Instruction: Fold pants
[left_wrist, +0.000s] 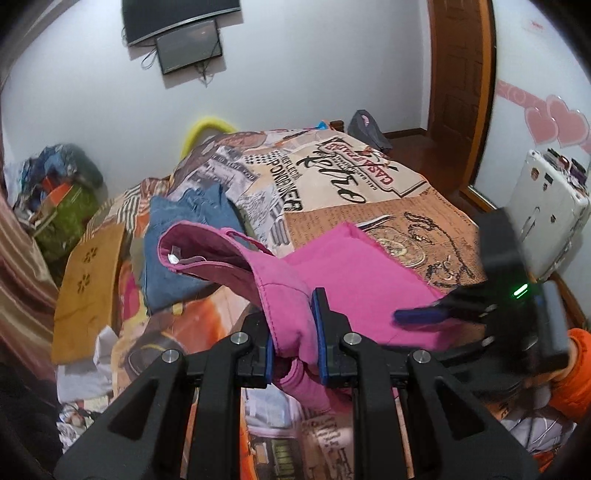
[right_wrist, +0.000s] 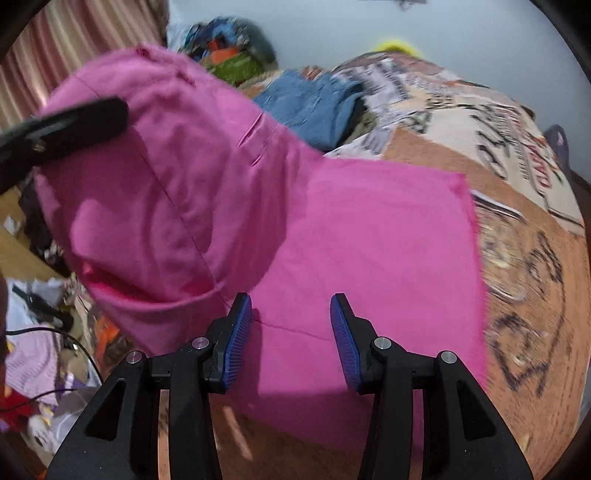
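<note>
- Left gripper (left_wrist: 293, 334): jaws clamped on a bunched fold of the pink pants (left_wrist: 347, 266), lifting the waistband end off the bed (left_wrist: 436, 210).
- Right gripper (right_wrist: 291, 339): jaws wide, nothing between them, poised over the flat part of the pants; contact with the cloth probably none, blur makes it uncertain.
- Pink pants: flat part spread near the bed's near edge, far hem straight.
- Blue jeans (left_wrist: 177, 243): folded, towards the bed's left edge, just behind the raised waistband.
- Bedspread: bare printed stretch beyond the pants to the far corner.
</note>
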